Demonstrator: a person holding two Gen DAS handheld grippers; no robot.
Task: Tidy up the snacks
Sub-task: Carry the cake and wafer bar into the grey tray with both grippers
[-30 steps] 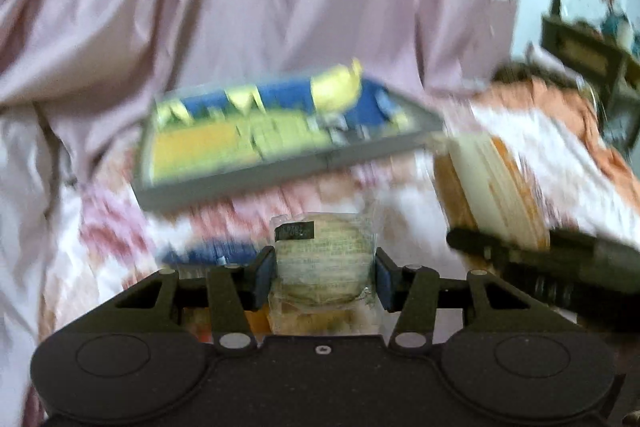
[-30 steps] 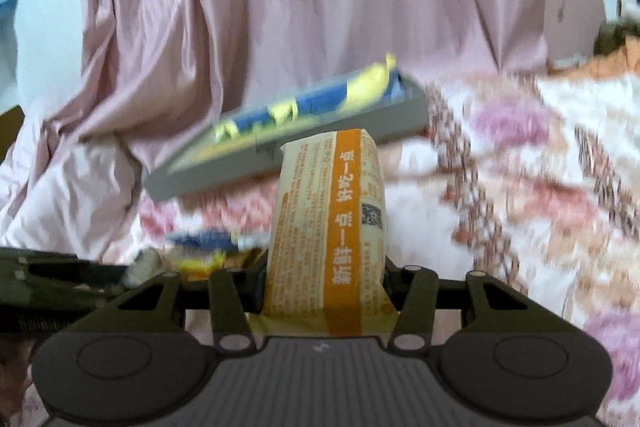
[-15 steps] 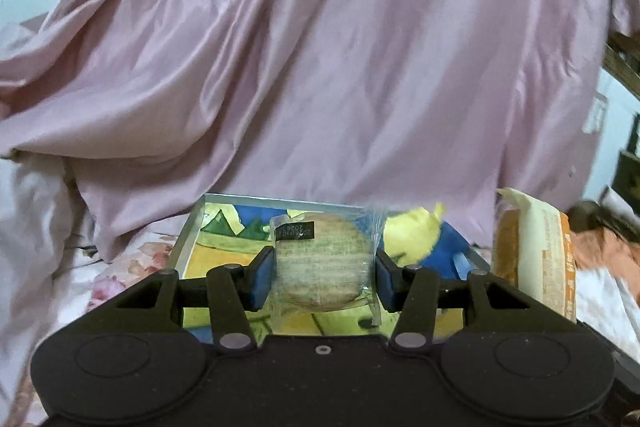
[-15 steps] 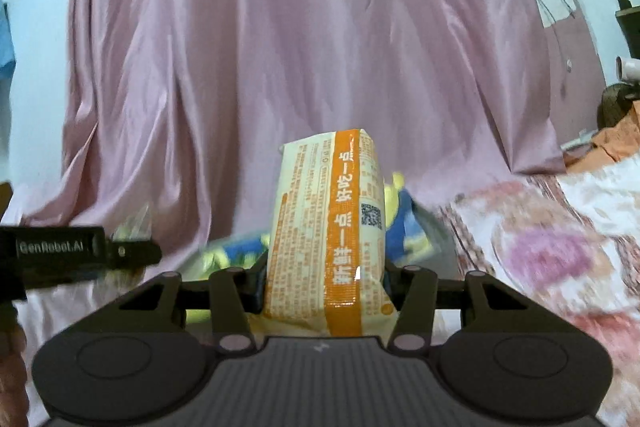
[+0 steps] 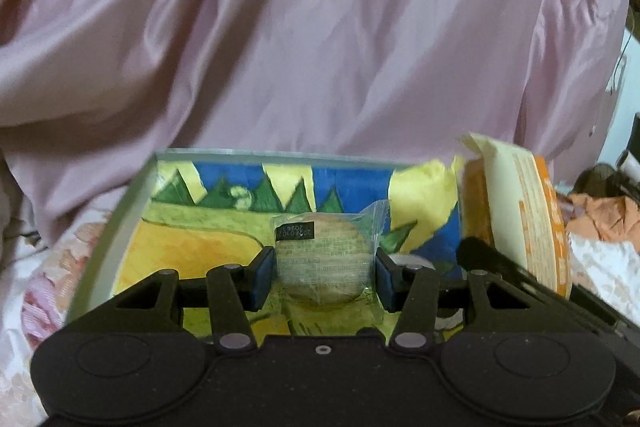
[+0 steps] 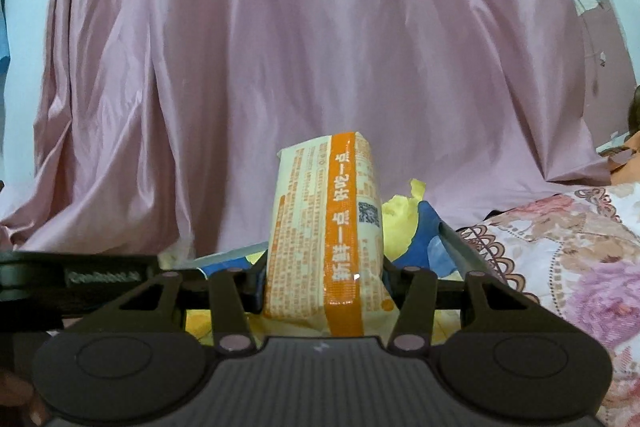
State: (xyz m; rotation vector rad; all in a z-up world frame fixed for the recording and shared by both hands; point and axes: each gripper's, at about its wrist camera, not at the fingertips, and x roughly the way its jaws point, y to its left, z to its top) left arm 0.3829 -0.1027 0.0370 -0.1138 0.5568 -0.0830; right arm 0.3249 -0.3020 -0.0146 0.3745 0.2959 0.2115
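The left gripper (image 5: 323, 277) is pinching a round cake in clear wrap (image 5: 326, 259) between its blue pads (image 5: 262, 279), the cake held upright over the grey tray (image 5: 120, 223). The tray's floor carries a bright yellow, blue and green print; its near edge is hidden under the gripper body, and its right wall is covered by the orange snack packet (image 5: 516, 207) standing at about 3 o'clock from the cake. A black label on the cake wrapper carries digits too small to read with confidence.

In the right wrist view the right gripper (image 6: 324, 283) is clamped on the same orange snack packet (image 6: 326, 239), which stands on end and blocks most of the tray (image 6: 460, 247) behind it; only a blue and yellow corner shows at 2 o'clock from the packet. The left gripper's dark body (image 6: 76, 277) enters at 9 o'clock, its lettering blurred. A pink draped sheet (image 6: 320, 47) fills the upper half of both views and hides whatever it covers. A floral bedspread (image 6: 568, 267) lies at 3 o'clock, cut off by the frame edge
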